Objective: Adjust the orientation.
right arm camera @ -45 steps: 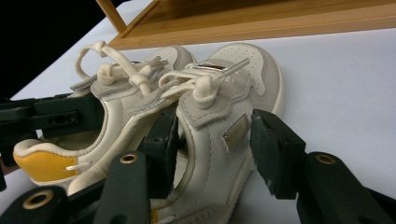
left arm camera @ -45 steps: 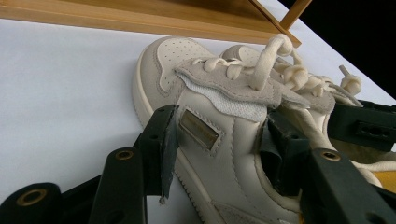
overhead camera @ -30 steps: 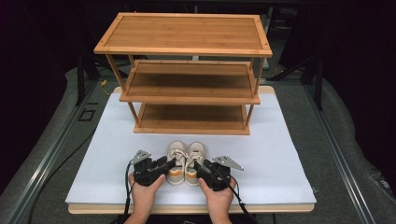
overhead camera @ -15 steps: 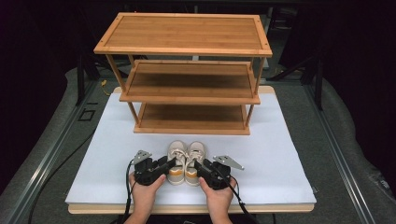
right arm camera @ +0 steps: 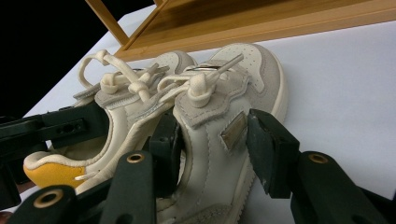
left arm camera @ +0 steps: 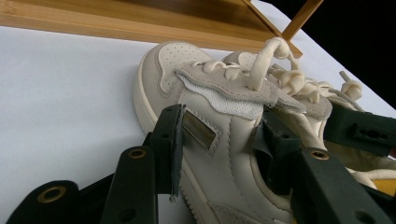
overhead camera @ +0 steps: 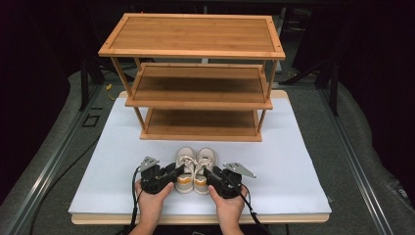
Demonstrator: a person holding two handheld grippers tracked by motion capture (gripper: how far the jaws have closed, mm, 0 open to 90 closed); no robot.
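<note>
A pair of small cream sneakers stands side by side at the near middle of the white mat, toes toward the rack. My left gripper (overhead camera: pixel 177 172) (left arm camera: pixel 223 147) has just been closing on the left shoe (overhead camera: pixel 185 169) (left arm camera: pixel 205 116). One pad presses its outer side by the metal tag and the other jaw sits inside the opening. My right gripper (overhead camera: pixel 209 175) (right arm camera: pixel 219 149) has just been closing the same way on the right shoe (overhead camera: pixel 203 169) (right arm camera: pixel 219 116). Both shoes rest on the mat.
A three-tier bamboo shoe rack (overhead camera: pixel 195 100) with bare shelves stands at the back of the white mat (overhead camera: pixel 122 161). Its lowest shelf lies just beyond the toes. Dark floor and metal rails (overhead camera: pixel 54 161) flank the table.
</note>
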